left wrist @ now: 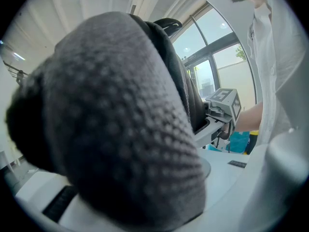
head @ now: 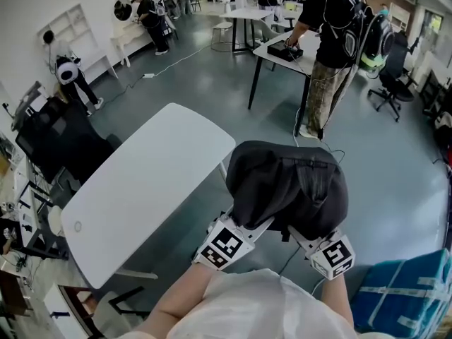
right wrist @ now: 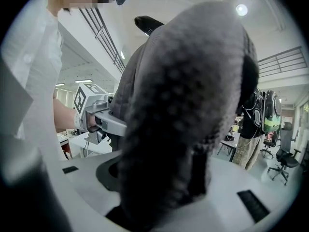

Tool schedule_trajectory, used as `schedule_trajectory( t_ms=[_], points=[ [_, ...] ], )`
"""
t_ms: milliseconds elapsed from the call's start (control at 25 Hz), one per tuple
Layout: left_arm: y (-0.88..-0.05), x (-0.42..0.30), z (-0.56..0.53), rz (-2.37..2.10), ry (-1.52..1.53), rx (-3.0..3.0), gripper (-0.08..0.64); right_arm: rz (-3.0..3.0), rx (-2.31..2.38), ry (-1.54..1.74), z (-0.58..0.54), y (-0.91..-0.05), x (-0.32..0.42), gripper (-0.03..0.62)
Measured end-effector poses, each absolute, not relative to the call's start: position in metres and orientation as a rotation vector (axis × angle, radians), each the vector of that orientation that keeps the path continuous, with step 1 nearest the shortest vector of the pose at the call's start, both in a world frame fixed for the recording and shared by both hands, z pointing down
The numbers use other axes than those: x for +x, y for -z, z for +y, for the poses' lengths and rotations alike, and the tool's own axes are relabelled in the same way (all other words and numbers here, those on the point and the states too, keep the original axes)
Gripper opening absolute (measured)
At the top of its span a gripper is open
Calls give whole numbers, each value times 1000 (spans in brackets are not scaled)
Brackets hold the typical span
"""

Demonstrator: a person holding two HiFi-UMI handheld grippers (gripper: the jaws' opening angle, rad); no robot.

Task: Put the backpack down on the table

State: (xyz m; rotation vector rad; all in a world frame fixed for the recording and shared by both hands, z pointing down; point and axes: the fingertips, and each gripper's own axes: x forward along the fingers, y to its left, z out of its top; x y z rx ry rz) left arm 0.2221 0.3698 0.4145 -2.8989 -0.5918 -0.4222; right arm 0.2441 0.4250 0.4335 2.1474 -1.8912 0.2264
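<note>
Dark backpack (head: 289,186) clamped by left gripper (head: 246,230), right gripper (head: 311,240), beside table (head: 141,189)

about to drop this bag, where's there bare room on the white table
The whole top of the white table is bare, end to end. The backpack hangs just past its right edge, over the grey floor. Crowded spots: the black chair and cluttered desks along the table's left side, and the blue bin at lower right.
</note>
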Motion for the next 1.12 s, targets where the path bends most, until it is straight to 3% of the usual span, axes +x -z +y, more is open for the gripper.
schedule_trajectory(
  t_ms=[1120],
  points=[
    [-417,200,323,-471,414,-2965,138,-1959,2077,-216,377,-434,228,198]
  ],
)
